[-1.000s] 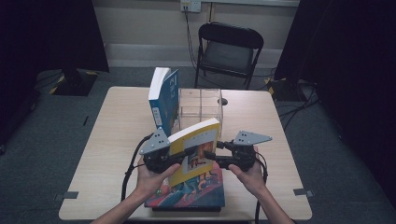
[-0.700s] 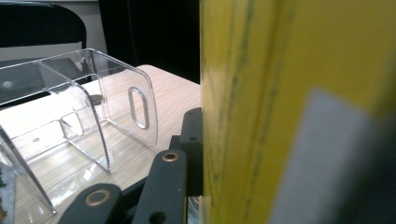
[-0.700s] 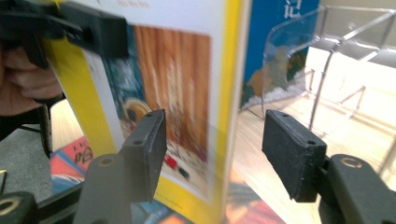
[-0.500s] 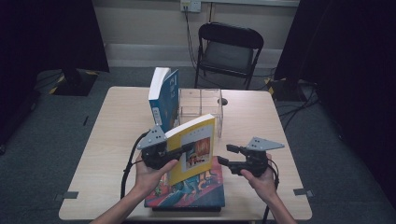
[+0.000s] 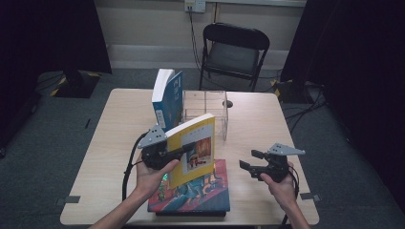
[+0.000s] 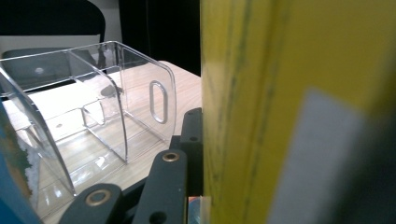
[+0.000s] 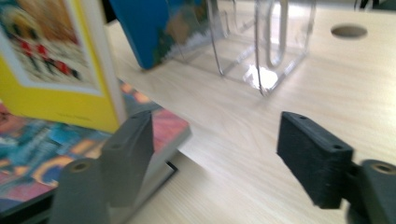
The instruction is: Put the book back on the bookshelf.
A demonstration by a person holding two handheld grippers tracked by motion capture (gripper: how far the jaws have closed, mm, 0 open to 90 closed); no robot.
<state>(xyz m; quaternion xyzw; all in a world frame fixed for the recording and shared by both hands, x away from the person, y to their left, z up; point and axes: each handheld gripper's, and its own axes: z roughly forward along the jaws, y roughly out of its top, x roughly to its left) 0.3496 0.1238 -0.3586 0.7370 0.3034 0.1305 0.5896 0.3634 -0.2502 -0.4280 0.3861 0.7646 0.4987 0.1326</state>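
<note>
Looks roughly a third done, judging by books going into the clear rack (image 5: 210,102). Already standing far of centre, at the rack's left end: a blue book (image 5: 167,98), upright with a slight lean; hard to tell whether inside the end slot or just against the wall. In hand now: the yellow book (image 5: 198,131), raised upright and tilted a little, above the colourful book (image 5: 200,191) and near of the rack, clenched at its left edge in the left hand-held gripper (image 5: 188,148). Seen close in the left gripper view too, hard against the jaws, with empty rack slots just beyond. Off to the right, low over bare wood, the right hand-held gripper (image 5: 248,160): released, jaws just been opening, nothing between them. Left to do, probably: carrying the yellow book far into a free slot, then raising the colourful book, lying flat at the near edge, and slotting it likewise.

Underneath, a pale wood-grain tabletop (image 5: 119,129) with rounded corners and a small round hole (image 5: 228,103) just right of the rack. Around it, grey carpet (image 5: 43,124), a black folding chair (image 5: 234,47) at the far side, a wall socket (image 5: 195,5) with cables hanging down, and dark curtains (image 5: 358,71) to left and right.
</note>
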